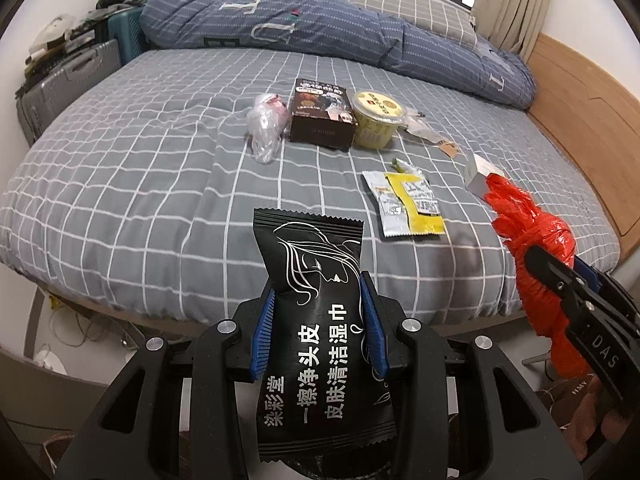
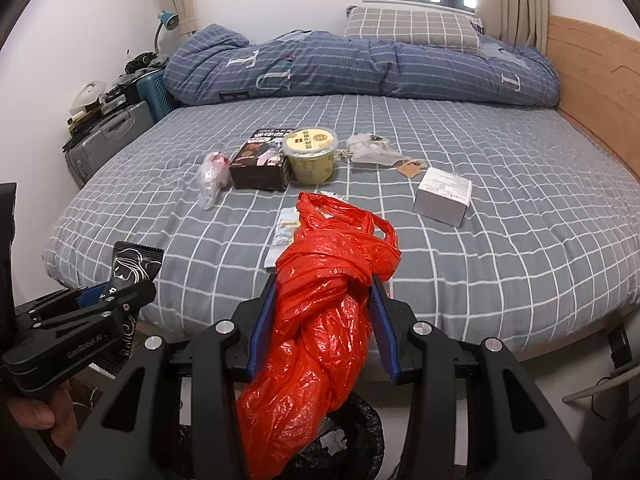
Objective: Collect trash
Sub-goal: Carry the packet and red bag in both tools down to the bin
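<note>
On the bed (image 2: 500, 240), a crumpled wrapper (image 2: 212, 178), a box (image 2: 262, 166) and a tub (image 2: 311, 154) stand in a row left to right. A carton (image 2: 442, 196) lies right of them, nearer. Folded bedding (image 2: 360, 68) lies along the far side, a pillow (image 2: 412, 26) behind it.

I have a black wipes packet (image 1: 320, 328) standing upright and a knotted red plastic bag (image 2: 320, 320). On the bed (image 1: 140, 168), at twelve o'clock, lie a crumpled clear wrapper (image 1: 266, 124), dark box (image 1: 322, 114), yellow cup (image 1: 376, 118); at one o'clock a yellow sachet (image 1: 408, 204), white box (image 2: 442, 196).
</note>
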Motion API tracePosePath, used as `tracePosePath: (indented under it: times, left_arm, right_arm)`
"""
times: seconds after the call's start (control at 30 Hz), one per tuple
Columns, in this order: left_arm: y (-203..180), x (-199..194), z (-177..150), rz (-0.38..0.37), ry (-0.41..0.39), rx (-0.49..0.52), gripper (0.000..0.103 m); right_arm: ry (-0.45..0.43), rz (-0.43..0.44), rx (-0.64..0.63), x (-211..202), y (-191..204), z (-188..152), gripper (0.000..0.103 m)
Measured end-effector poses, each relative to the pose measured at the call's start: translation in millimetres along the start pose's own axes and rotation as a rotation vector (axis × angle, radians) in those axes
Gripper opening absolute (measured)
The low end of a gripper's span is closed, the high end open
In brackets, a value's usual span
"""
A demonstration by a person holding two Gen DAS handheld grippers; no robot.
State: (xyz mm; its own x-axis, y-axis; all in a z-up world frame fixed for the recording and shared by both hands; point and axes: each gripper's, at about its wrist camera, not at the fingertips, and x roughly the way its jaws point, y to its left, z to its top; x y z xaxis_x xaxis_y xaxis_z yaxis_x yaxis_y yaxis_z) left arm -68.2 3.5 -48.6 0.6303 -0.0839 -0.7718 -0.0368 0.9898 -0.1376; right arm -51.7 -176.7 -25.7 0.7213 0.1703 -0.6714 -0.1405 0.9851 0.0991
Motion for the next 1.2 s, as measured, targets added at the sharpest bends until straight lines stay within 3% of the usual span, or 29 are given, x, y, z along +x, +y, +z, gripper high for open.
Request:
tracePosePath:
  times: [0.6, 1.2]
  left_arm:
    - [0, -9, -52, 0.009, 0.063, -0.002, 0.038]
    - [20, 41, -101, 0.011, 0.168, -0.029, 0.038]
  right_arm:
    - [0.093, 0.029, -0.008, -6, 27, -49, 0.042]
    - [0.264, 0.008, -0.011, 39, 30, -103, 0.042]
